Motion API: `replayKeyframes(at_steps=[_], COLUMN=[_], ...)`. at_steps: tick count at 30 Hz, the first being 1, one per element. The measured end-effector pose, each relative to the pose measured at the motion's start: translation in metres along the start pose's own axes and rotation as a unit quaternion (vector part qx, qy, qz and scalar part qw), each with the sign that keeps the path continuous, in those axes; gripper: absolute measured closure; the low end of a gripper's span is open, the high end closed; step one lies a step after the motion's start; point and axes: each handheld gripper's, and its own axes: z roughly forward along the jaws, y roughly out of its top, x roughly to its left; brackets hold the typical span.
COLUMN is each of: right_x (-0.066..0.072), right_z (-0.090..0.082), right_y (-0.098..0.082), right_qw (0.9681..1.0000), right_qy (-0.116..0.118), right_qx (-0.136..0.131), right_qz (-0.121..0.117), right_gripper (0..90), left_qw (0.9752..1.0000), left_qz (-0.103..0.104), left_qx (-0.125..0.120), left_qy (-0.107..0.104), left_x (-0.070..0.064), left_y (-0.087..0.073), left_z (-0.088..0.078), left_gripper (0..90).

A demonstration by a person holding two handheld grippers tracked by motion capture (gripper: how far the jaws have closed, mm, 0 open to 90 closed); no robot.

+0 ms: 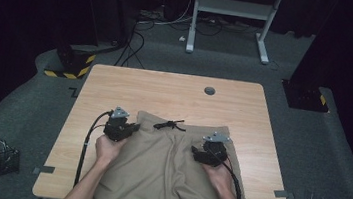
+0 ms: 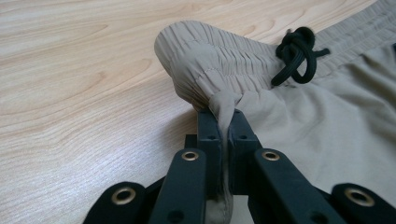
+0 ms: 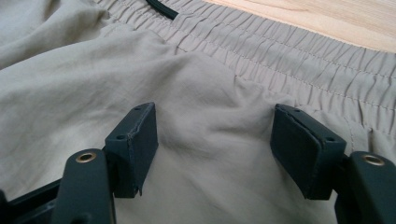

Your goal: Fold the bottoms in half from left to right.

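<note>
The left gripper (image 1: 130, 126) is clenched on a fold of the khaki shorts (image 1: 166, 169) just under the elastic waistband (image 2: 219, 56), at the garment's left corner; in the left gripper view the pinched cloth rises between the two black jaws and bunches above them. The shorts lie flat on the wooden table (image 1: 175, 92), waistband toward the far edge, legs running off the near edge between the person's forearms. A knotted black drawstring (image 1: 170, 125) sits at the middle of the waistband. The right gripper (image 1: 197, 154) is released, jaws spread wide over smooth fabric below the waistband, pads gripping nothing.
</note>
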Motion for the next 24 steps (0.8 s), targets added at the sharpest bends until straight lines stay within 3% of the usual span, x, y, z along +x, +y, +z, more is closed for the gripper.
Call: replayKeyframes(at_steps=[3,9,12,24], right_x=[0.002,0.004,0.005,0.012], right_z=[0.003,0.007,0.01,0.026], right_y=[0.003,0.007,0.009,0.028], right_qw=[1.0,0.9999,0.9999,1.0], right_qy=[-0.007,-0.01,-0.01,-0.001], right_qx=[0.0,0.0,0.0,0.009], right_qz=[0.005,0.008,0.008,-0.002], right_gripper=[31.1,31.1,31.1,31.4], left_qw=[0.9997,0.9989,0.997,0.9948], left_qz=[-0.005,-0.009,-0.025,-0.011], left_qx=[-0.015,-0.028,-0.046,-0.064], left_qy=[-0.019,-0.037,-0.057,-0.079], left_x=[-0.002,-0.005,-0.005,-0.018], left_y=[0.011,0.022,0.025,0.058], left_z=[-0.004,-0.009,-0.015,-0.021], left_gripper=[86.7,86.9,86.9,87.1])
